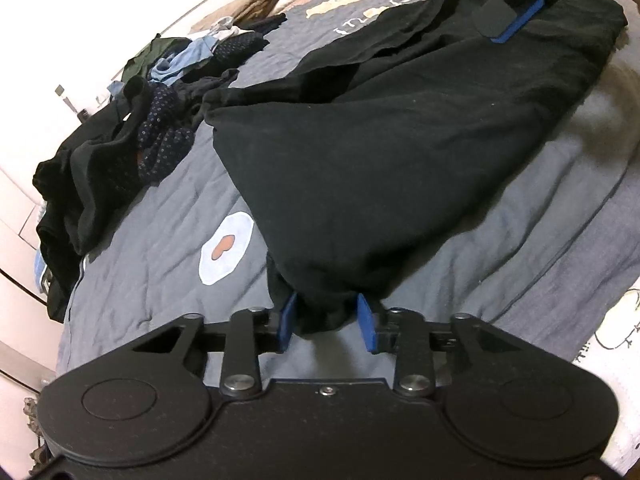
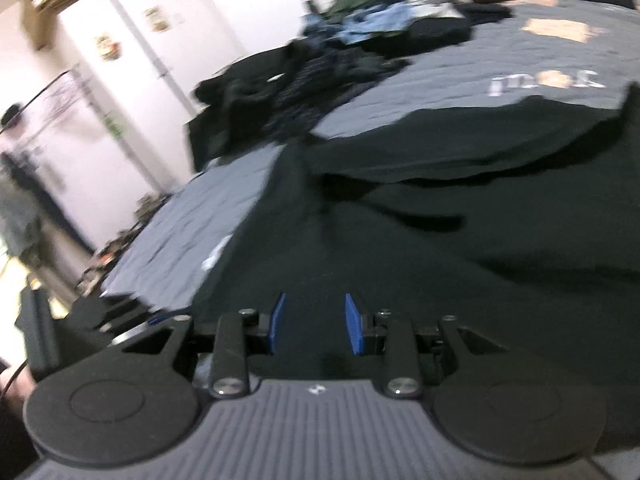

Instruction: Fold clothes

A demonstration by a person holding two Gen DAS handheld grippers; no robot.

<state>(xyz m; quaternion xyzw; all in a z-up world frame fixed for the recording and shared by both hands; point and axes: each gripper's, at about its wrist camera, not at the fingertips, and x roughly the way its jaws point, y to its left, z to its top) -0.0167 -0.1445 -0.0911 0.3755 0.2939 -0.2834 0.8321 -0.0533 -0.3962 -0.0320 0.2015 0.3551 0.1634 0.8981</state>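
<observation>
A large black garment (image 1: 400,152) lies spread on the grey bedcover (image 1: 160,240). Its near corner is bunched and lifted between the blue pads (image 1: 288,316) of my left gripper (image 1: 327,318), which is shut on it. My right gripper (image 1: 508,20) hangs over the garment's far right part at the top of the left wrist view. In the blurred right wrist view, the right gripper (image 2: 316,322) has its blue pads (image 2: 354,328) apart, with flat black cloth (image 2: 440,220) beneath them and no fold seen pinched.
A heap of dark, dotted and light blue clothes (image 1: 152,120) covers the bed's left and far side, also seen as a pile (image 2: 340,48) in the right wrist view. White wardrobe doors (image 2: 120,60) stand beyond the bed. A person (image 2: 20,184) stands at the far left.
</observation>
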